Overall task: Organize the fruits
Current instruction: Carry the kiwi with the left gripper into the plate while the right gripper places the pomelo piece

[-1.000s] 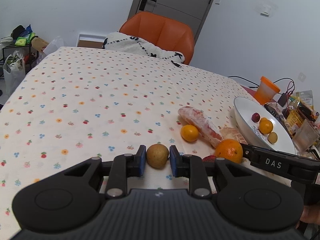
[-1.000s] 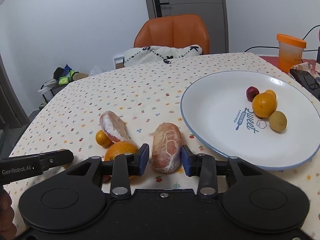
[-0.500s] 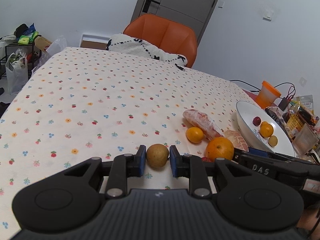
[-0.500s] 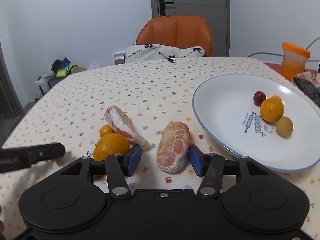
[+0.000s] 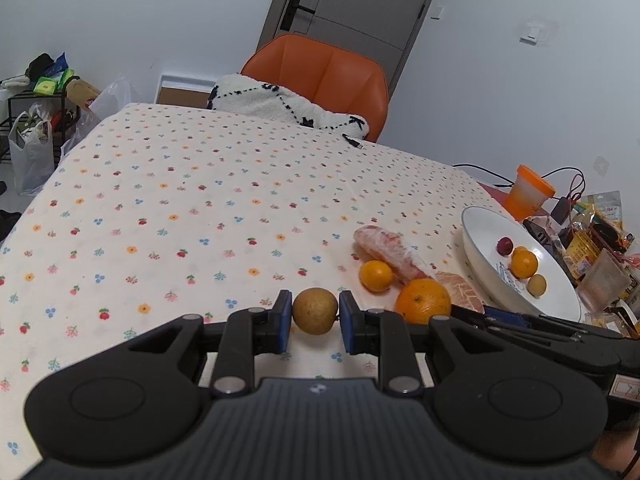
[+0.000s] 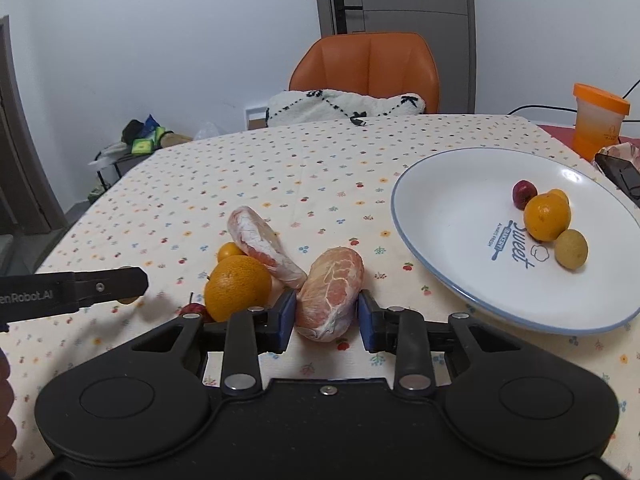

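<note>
Your left tongs (image 5: 315,322) are clamped on a small brown fruit (image 5: 315,311), same as before; your right tongs (image 6: 327,318) sit partly apart around the peeled pomelo piece (image 6: 331,291) on the tabletop (image 6: 320,168); the left pad touches it, the right pad shows a small gap; half a second ago they were wider; the plate (image 6: 452,216) lies just right.

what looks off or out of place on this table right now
Two peeled pomelo wedges lie bare on the tablecloth among whole fruit, not on the plate. Nothing is spilled or broken.
</note>
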A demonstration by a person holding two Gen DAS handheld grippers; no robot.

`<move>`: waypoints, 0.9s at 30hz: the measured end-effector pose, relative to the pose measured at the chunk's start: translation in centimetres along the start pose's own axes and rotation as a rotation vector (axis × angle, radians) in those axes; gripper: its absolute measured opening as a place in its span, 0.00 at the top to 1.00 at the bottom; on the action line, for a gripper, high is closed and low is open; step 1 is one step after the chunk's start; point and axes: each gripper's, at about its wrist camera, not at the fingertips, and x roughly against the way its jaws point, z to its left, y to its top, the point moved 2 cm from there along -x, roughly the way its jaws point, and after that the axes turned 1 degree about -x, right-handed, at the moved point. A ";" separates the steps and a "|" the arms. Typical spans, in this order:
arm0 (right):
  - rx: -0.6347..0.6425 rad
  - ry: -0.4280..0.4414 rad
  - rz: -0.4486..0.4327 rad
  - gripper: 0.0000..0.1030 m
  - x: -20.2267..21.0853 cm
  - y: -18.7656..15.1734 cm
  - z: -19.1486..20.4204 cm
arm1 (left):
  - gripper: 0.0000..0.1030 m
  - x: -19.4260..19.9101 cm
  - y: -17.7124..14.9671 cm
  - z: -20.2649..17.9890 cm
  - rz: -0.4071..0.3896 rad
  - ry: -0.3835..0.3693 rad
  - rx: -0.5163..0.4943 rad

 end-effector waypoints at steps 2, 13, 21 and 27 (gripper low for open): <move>-0.025 0.017 -0.007 0.70 0.3 0.1 -0.4 | 0.77 0.1 0.1 -0.3 -0.003 0.003 -0.004; -0.064 0.088 -0.082 0.70 2.9 1.1 -1.4 | 0.77 1.0 0.6 -2.5 -0.028 0.005 -0.044; -0.088 0.086 -0.134 0.70 4.4 1.7 -3.3 | 0.77 0.9 0.8 -4.8 -0.035 -0.013 -0.082; -0.103 0.069 -0.157 0.70 5.4 1.9 -4.9 | 0.77 0.5 1.1 -6.5 -0.040 -0.028 -0.104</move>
